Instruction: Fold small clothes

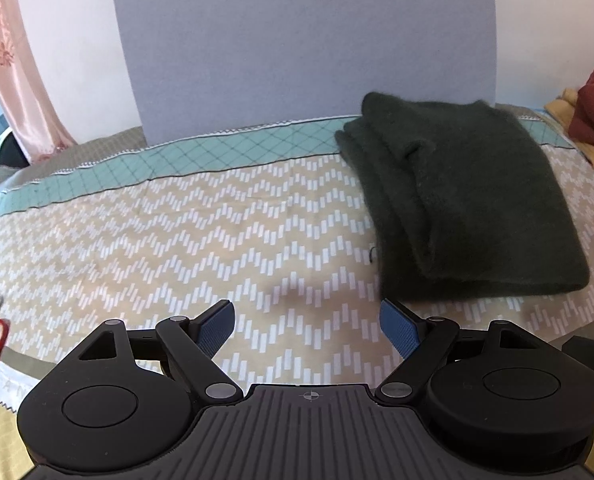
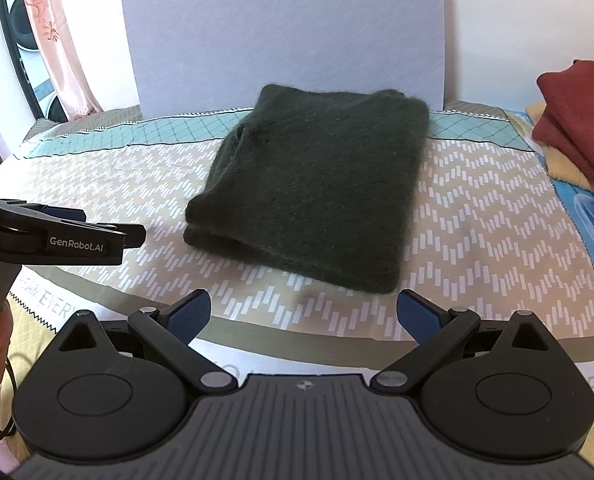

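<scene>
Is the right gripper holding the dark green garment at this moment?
No. The right gripper has its jaws open and empty, and the folded dark green garment lies apart from it on the patterned cloth.

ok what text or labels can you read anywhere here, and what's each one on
"GenRobot.AI": white lettering on the side of the black left hand-held gripper, seen from the right wrist view.
"EAM EVER": partial grey print on the patterned bed cover's white band, cut off by its edge.
Further letters on that band, right of the right hand-held gripper: cut off, unreadable.
</scene>
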